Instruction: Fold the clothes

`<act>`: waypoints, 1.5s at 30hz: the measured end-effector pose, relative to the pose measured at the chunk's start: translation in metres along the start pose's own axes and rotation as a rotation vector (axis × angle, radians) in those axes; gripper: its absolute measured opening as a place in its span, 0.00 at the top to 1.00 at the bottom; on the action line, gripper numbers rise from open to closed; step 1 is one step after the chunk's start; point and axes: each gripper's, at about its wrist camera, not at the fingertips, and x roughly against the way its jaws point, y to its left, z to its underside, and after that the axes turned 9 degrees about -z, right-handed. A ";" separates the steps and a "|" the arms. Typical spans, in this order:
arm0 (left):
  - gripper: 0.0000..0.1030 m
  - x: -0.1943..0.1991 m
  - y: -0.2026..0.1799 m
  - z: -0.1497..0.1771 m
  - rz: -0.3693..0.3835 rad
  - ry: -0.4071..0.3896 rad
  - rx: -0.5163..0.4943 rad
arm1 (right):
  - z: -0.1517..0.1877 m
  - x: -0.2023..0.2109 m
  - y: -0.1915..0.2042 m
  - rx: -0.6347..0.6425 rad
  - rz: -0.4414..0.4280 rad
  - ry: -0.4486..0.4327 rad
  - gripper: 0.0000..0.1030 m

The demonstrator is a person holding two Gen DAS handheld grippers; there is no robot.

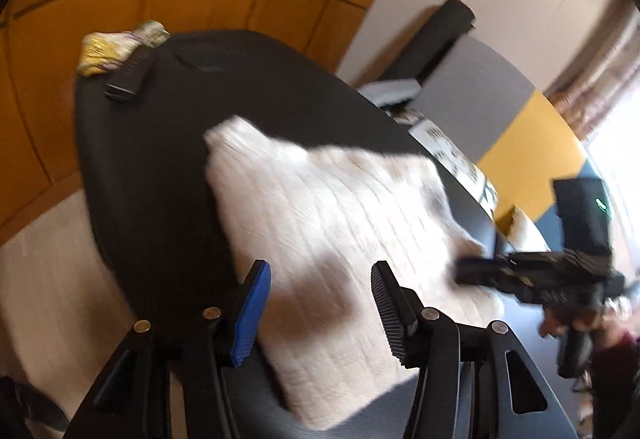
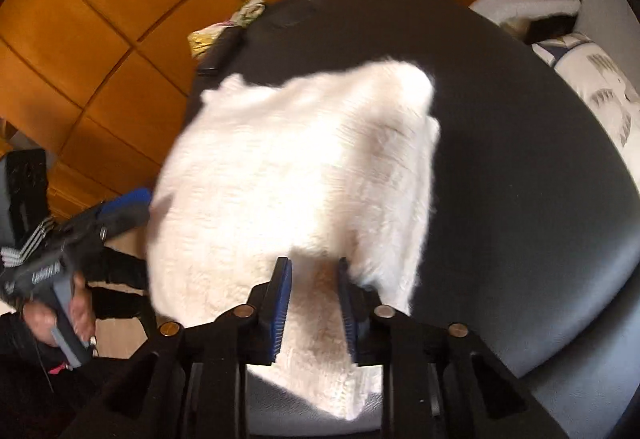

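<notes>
Right gripper [image 2: 314,303], jaws narrow and empty over the folded white knit [image 2: 296,175], left gripper [image 1: 320,299] wide: edges should be squared gently.

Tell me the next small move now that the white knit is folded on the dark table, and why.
Probably lift both grippers clear and check the fold. The white knit already lies as a compact folded block on the dark table. The left gripper stands open above it, gripping nothing. The right gripper has narrow fingers with cloth behind the gap, but blur hides whether they pinch it.
</notes>
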 end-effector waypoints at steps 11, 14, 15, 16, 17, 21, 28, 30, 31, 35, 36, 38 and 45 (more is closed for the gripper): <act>0.47 -0.017 -0.001 0.003 -0.018 0.047 -0.032 | -0.002 -0.007 -0.017 -0.098 0.018 -0.041 0.85; 0.47 -0.016 0.003 -0.001 -0.013 0.055 -0.017 | 0.001 -0.005 -0.017 -0.118 0.024 -0.043 0.85; 0.47 -0.014 0.005 -0.002 -0.012 0.058 -0.005 | 0.000 -0.005 -0.018 -0.125 0.029 -0.042 0.85; 0.47 -0.011 0.007 -0.003 -0.008 0.055 0.006 | -0.001 -0.003 -0.019 -0.141 0.019 -0.046 0.83; 0.47 -0.008 0.009 -0.003 -0.004 0.051 0.019 | -0.003 -0.003 -0.019 -0.151 0.013 -0.052 0.83; 0.47 0.003 0.019 -0.002 -0.014 0.038 0.053 | -0.006 0.009 -0.004 -0.102 0.040 -0.086 0.83; 0.47 0.002 0.012 0.006 0.010 0.048 0.037 | -0.013 0.013 0.000 -0.067 0.081 -0.090 0.83; 0.47 -0.004 0.005 0.012 0.023 0.073 0.020 | -0.016 0.008 -0.007 -0.090 0.100 -0.085 0.84; 0.47 -0.006 0.003 0.014 0.018 0.076 0.009 | -0.016 0.006 -0.012 -0.106 0.095 -0.081 0.84; 0.43 -0.015 0.000 0.017 0.004 0.088 -0.012 | -0.016 -0.010 -0.023 -0.138 0.103 -0.042 0.84; 0.43 -0.018 0.001 0.017 0.005 0.098 -0.010 | -0.016 -0.012 -0.025 -0.151 0.097 -0.041 0.84; 0.41 -0.023 0.003 0.018 -0.006 0.112 -0.020 | -0.016 -0.016 -0.028 -0.174 0.086 -0.035 0.85; 0.38 -0.025 0.015 0.021 0.022 0.131 0.024 | -0.007 -0.027 -0.022 -0.218 0.069 0.031 0.85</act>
